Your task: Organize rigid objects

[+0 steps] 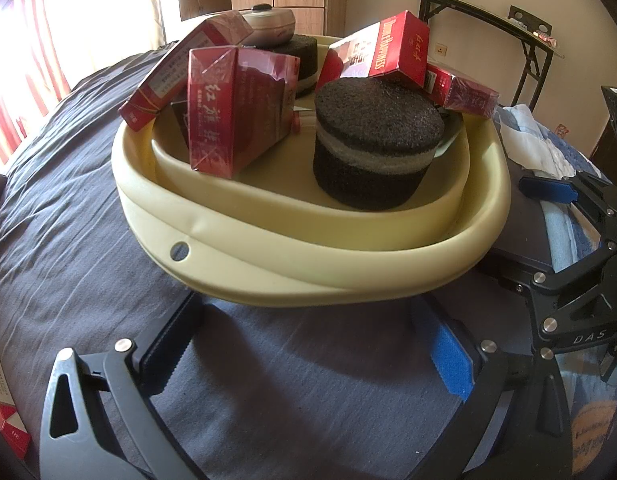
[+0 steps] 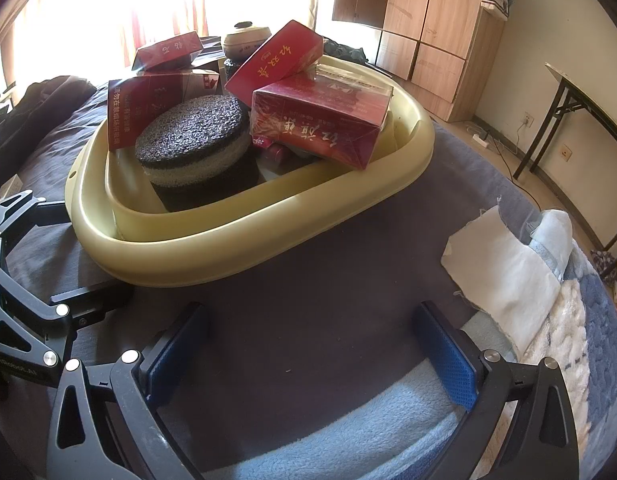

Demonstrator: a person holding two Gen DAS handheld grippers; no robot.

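Note:
A cream plastic basin [image 1: 316,256] [image 2: 268,216] sits on a dark bedsheet. It holds several red cartons [image 1: 232,112] [image 2: 320,120], a black-and-grey round sponge block [image 1: 372,148] [image 2: 196,144], a second dark block [image 1: 304,56] and a beige lidded pot [image 1: 268,24] [image 2: 244,38] at the back. My left gripper [image 1: 308,344] is open and empty just in front of the basin's near rim. My right gripper [image 2: 308,348] is open and empty, a little short of the basin; it also shows in the left wrist view [image 1: 564,196].
A white cloth [image 2: 504,272] and a blue-white fleece blanket [image 2: 580,340] lie right of the basin. A red-white pack [image 1: 4,420] lies at the far left. A folding table [image 2: 588,104] and wooden wardrobe [image 2: 420,20] stand beyond the bed.

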